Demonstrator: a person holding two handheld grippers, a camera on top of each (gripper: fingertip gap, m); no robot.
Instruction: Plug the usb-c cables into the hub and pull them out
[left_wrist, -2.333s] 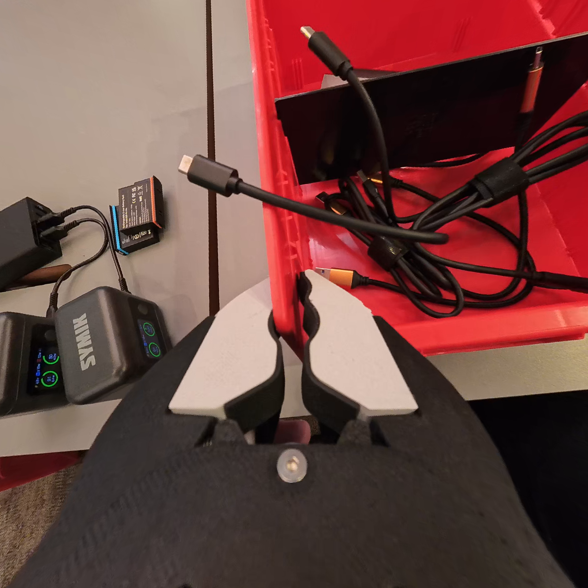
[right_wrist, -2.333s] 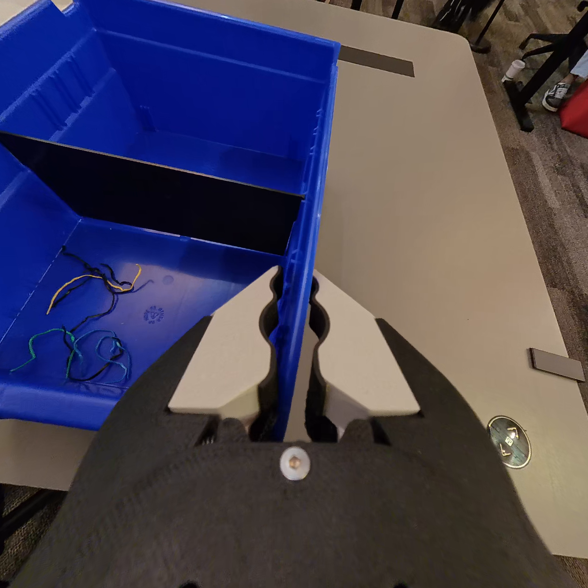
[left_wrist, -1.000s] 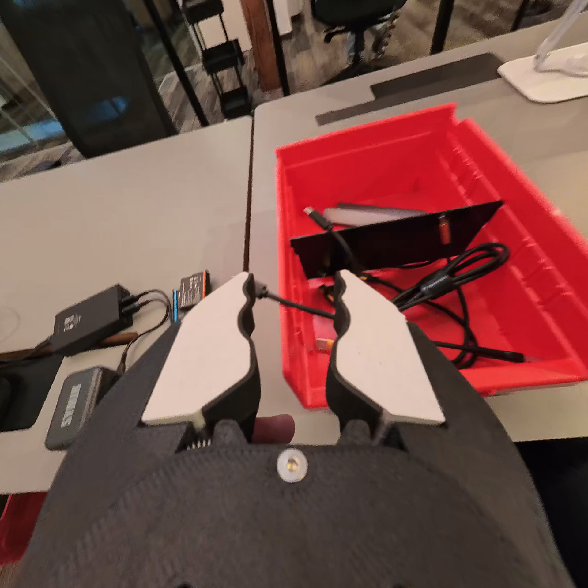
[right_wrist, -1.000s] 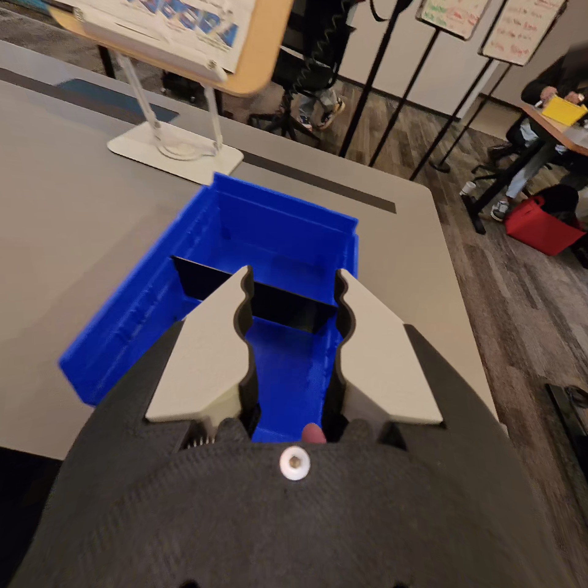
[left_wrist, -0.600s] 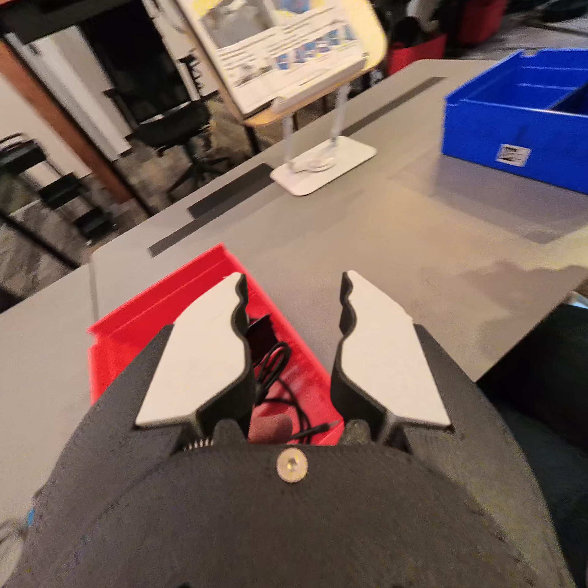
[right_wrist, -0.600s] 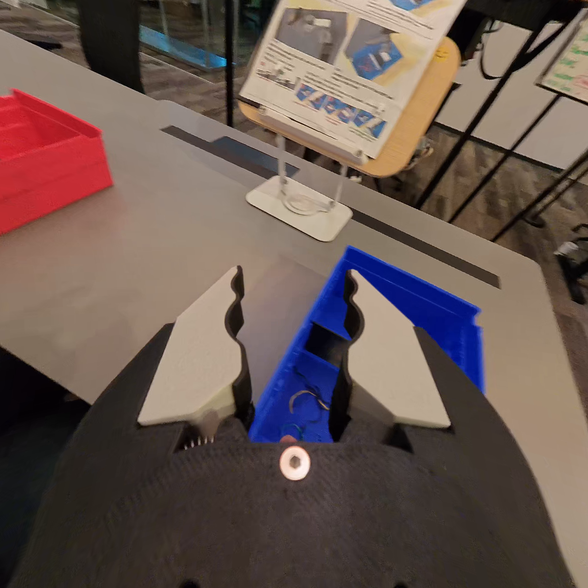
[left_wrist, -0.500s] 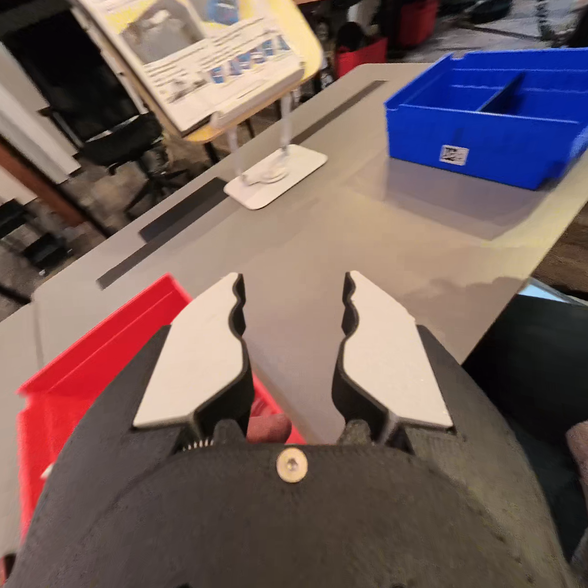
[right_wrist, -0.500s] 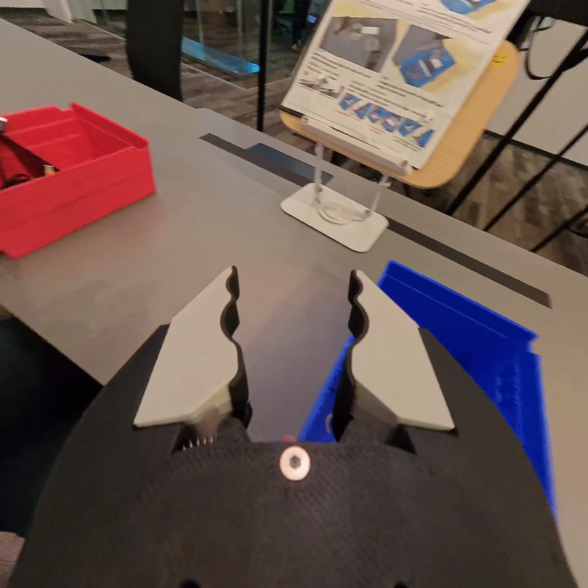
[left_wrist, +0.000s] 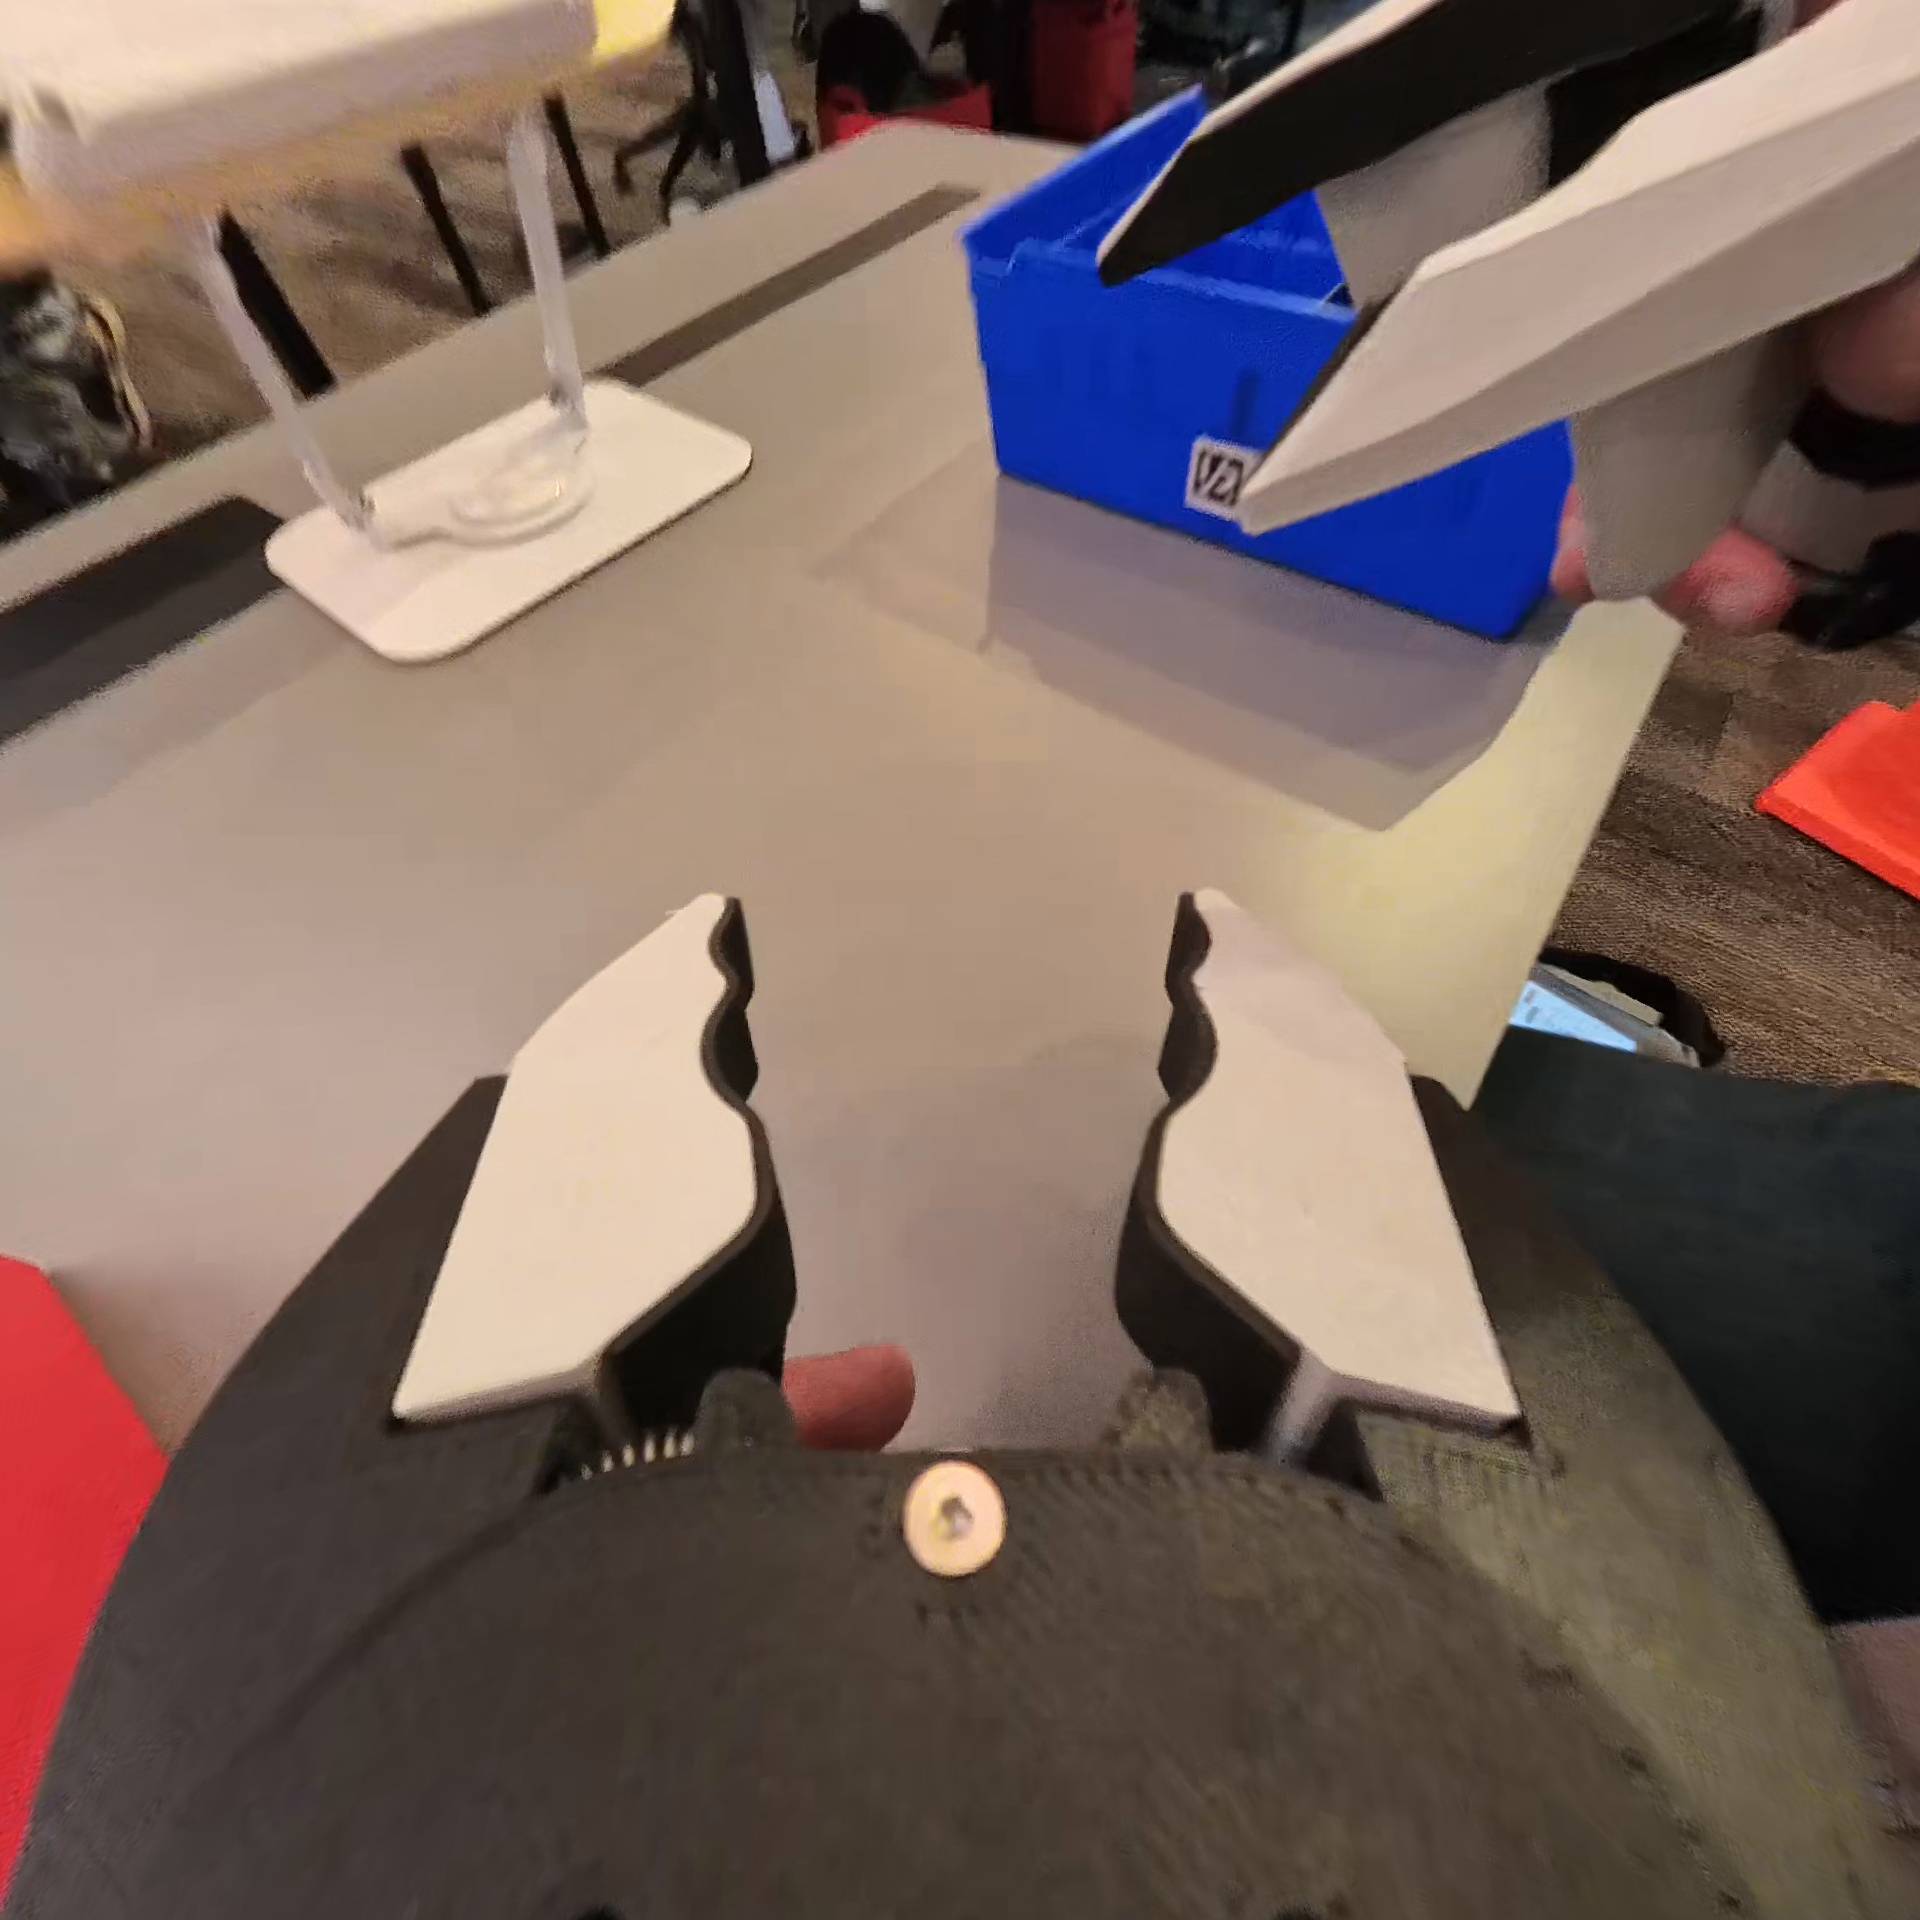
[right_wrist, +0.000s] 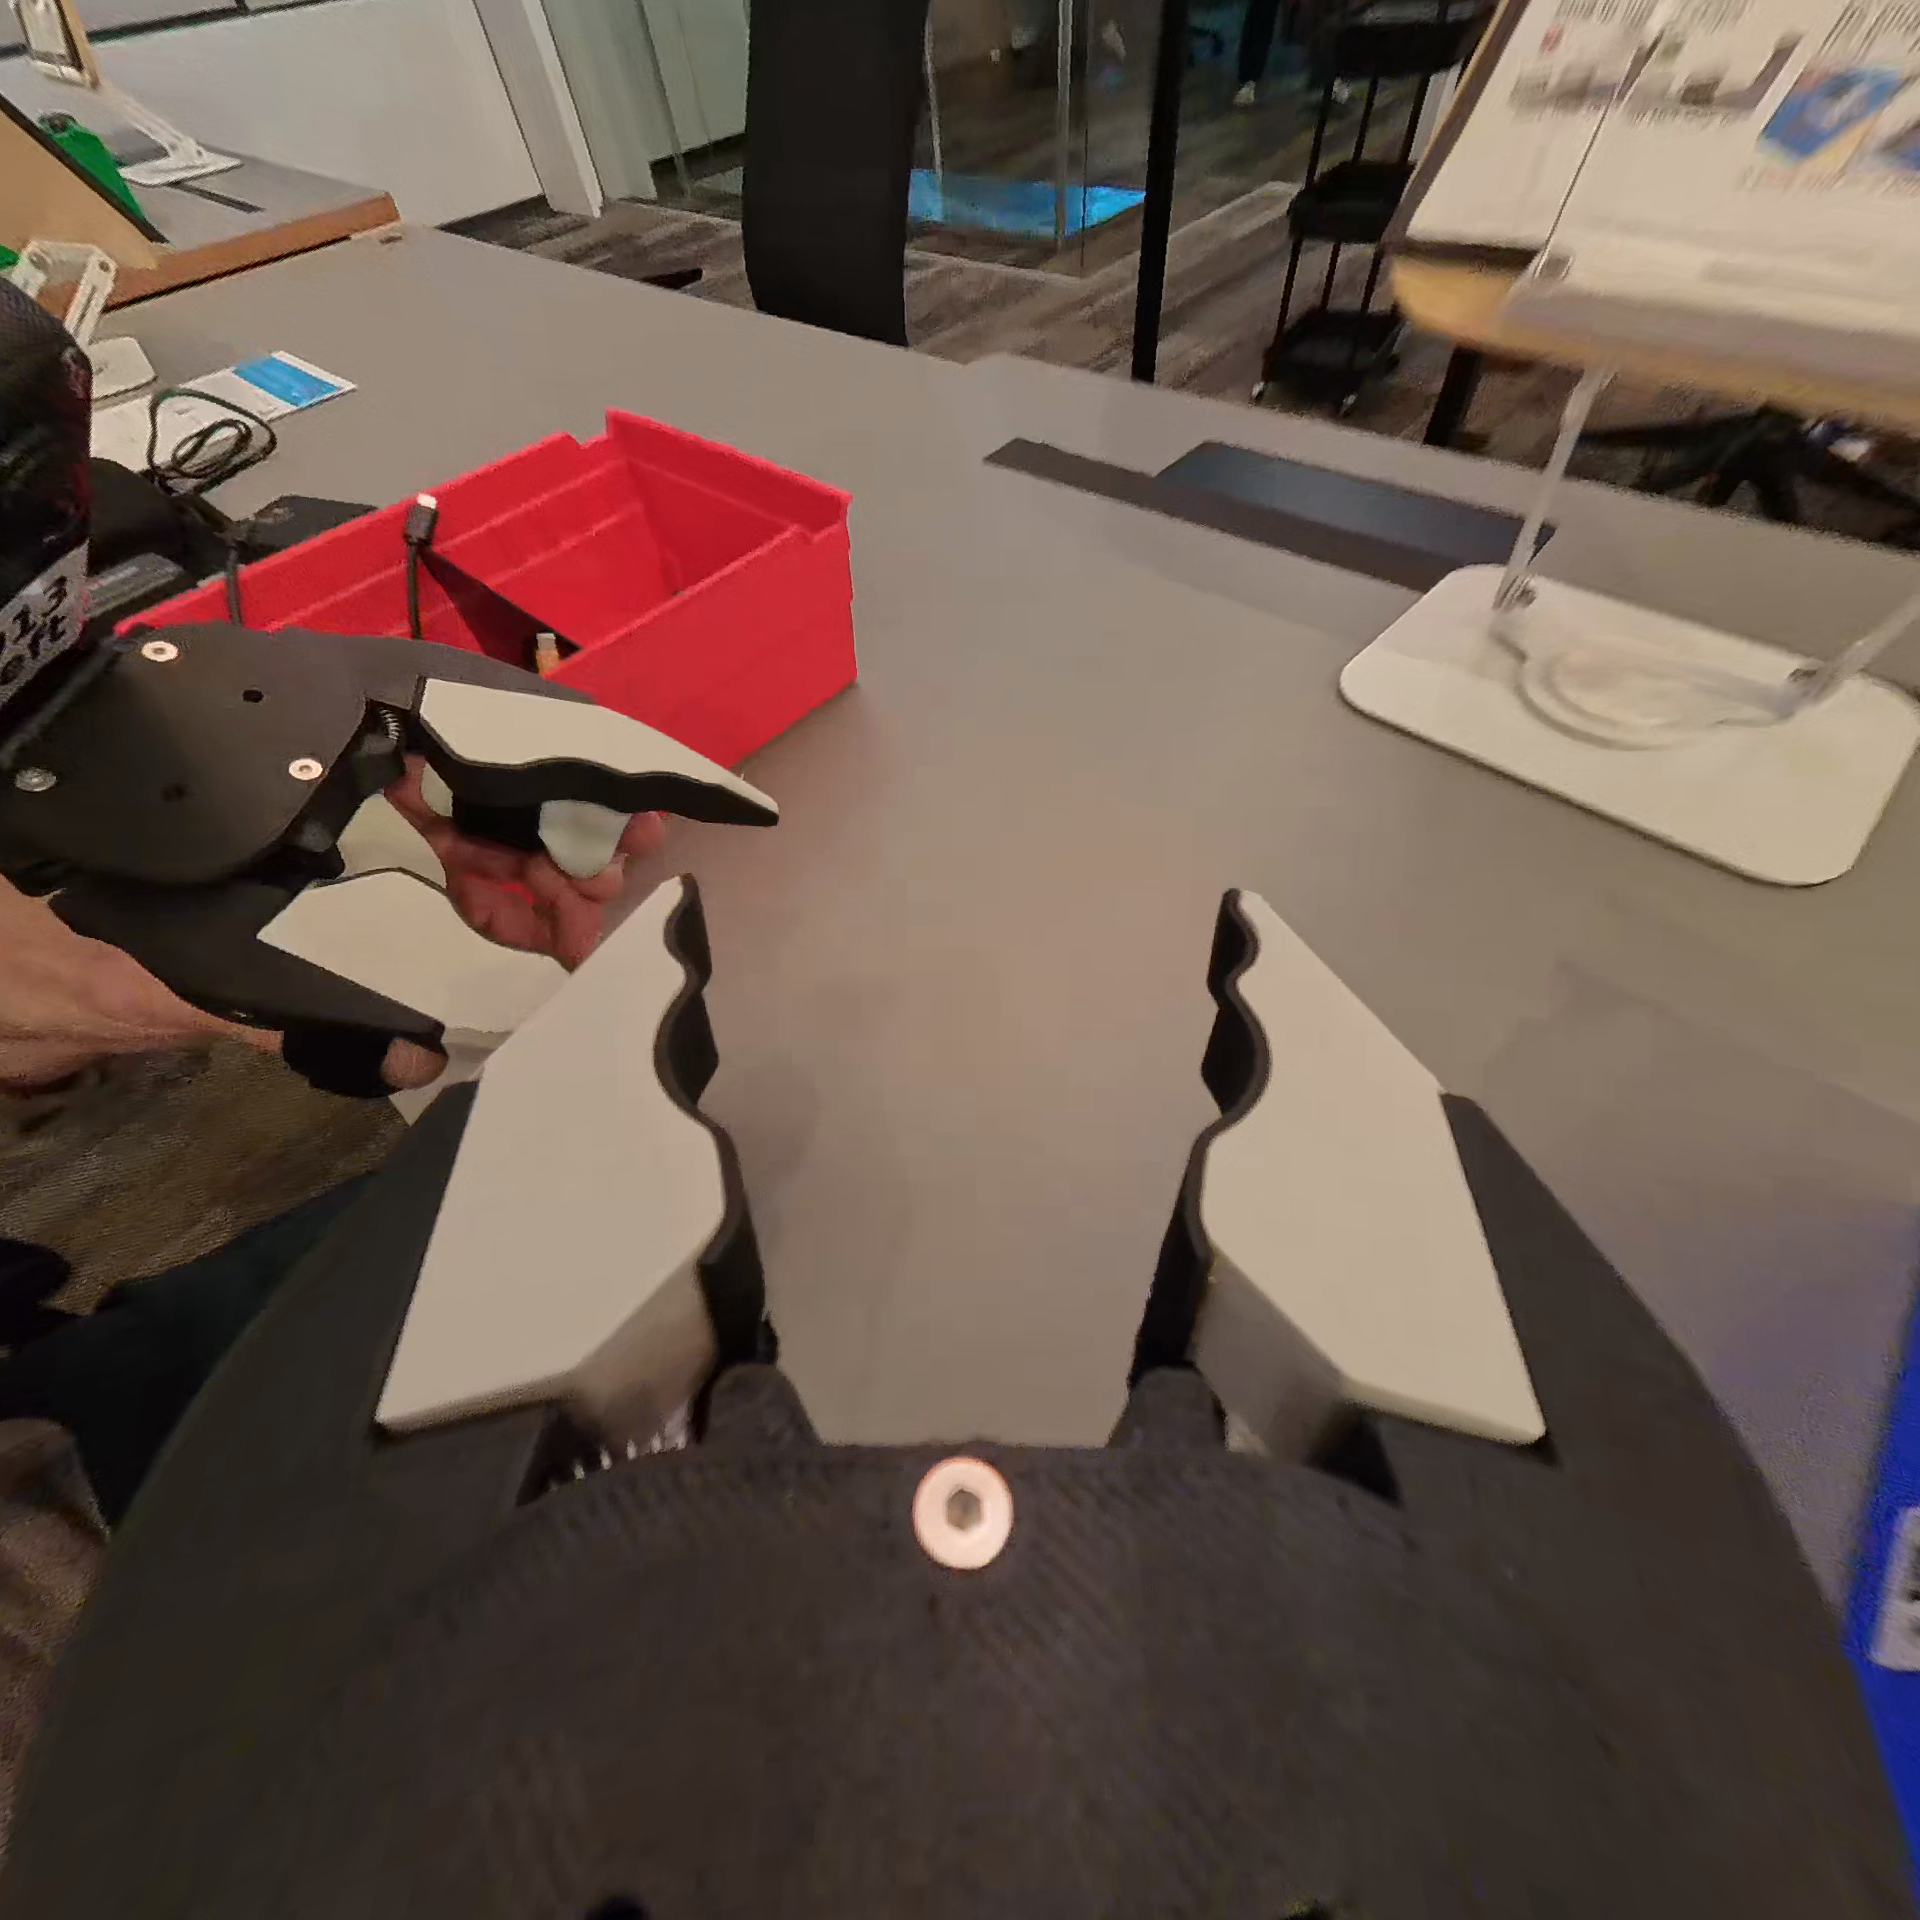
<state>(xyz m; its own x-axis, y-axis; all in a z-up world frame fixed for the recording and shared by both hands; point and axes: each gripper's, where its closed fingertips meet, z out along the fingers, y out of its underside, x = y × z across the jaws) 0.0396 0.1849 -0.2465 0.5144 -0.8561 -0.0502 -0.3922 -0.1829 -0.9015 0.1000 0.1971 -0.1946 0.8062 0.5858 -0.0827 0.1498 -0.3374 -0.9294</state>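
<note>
Jaws apart, cable (right_wrist: 416, 566) in red bin (right_wrist: 727, 613)

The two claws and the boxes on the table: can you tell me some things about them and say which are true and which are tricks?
1. Both claws, the left claw and the right claw, are open and hold nothing. True.
2. A cable sticks up out of the red box. True.
3. The red box and the blue box touch each other. False: bare table lies between them.
4. The white stand sits inside the red box. False: it stands on the table.
</note>
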